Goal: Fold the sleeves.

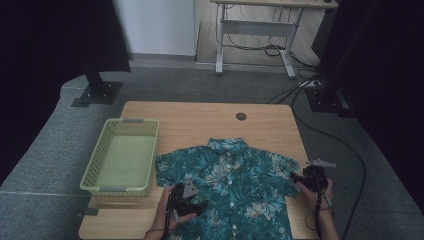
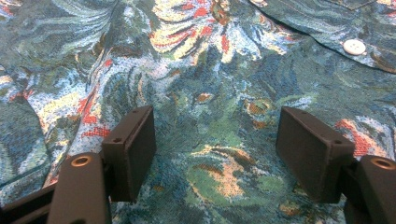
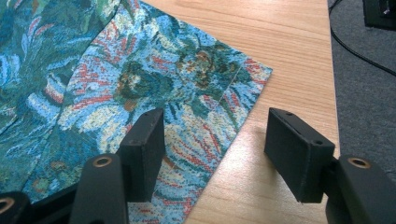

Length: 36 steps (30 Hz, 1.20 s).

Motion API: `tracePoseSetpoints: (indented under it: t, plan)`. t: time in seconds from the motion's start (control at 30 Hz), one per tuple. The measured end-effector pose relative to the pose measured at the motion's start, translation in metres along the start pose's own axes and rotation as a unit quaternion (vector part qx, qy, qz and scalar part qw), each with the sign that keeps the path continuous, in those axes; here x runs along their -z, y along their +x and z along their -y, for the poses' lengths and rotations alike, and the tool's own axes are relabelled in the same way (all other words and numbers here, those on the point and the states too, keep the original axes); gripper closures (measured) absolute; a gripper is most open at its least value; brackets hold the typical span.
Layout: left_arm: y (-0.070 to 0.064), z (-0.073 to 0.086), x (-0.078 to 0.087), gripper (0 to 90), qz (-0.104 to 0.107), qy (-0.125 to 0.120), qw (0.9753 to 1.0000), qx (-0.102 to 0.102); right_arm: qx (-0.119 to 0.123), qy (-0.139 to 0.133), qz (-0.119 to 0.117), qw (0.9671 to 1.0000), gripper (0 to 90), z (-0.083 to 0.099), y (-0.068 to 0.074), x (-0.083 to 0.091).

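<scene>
A teal floral short-sleeved shirt lies flat and buttoned on the wooden table, collar toward the far side. My left gripper hovers over the shirt's left front panel, open, with patterned cloth between and beyond its jaws and a white button at the upper right. My right gripper is at the shirt's right sleeve, open. In the right gripper view its jaws straddle the sleeve hem, one over the fabric and one over bare wood.
An empty pale green plastic basket stands on the table's left side. A dark round grommet sits near the far edge. Cables trail over the grey floor at right. A desk frame stands beyond.
</scene>
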<state>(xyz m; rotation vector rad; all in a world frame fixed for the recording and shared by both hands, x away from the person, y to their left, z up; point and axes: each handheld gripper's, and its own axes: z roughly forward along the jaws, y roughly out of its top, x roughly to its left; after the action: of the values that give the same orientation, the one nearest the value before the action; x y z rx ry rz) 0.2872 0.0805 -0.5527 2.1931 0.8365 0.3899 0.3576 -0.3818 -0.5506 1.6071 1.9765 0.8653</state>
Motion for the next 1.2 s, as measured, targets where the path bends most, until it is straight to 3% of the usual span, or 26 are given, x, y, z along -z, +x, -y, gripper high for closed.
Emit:
tracePoseSetpoints:
  t: [0.23, 0.57, 0.63, 1.0, 1.2]
  plan:
    - [0.0, 0.0, 0.0, 28.6, 0.0, 0.0, 1.0, 0.0, 0.009, -0.006, 0.001, 0.9999, 44.0, -0.001, 0.004, -0.002]
    - [0.0, 0.0, 0.0, 28.7, 0.0, 0.0, 1.0, 0.0, 0.014, -0.012, 0.006, 0.9998, 81.7, -0.005, 0.017, -0.005]
    - [0.0, 0.0, 0.0, 28.7, 0.0, 0.0, 1.0, 0.0, 0.018, -0.011, 0.009, 0.9998, 85.8, -0.005, 0.019, -0.006]
    - [0.0, 0.0, 0.0, 28.7, 0.0, 0.0, 1.0, 0.0, 0.023, -0.026, 0.022, 0.9992, 86.8, -0.008, 0.026, 0.0]
    - [0.0, 0.0, 0.0, 28.7, 0.0, 0.0, 1.0, -0.001, 0.046, -0.06, 0.018, 0.997, 86.8, -0.019, 0.048, 0.016]
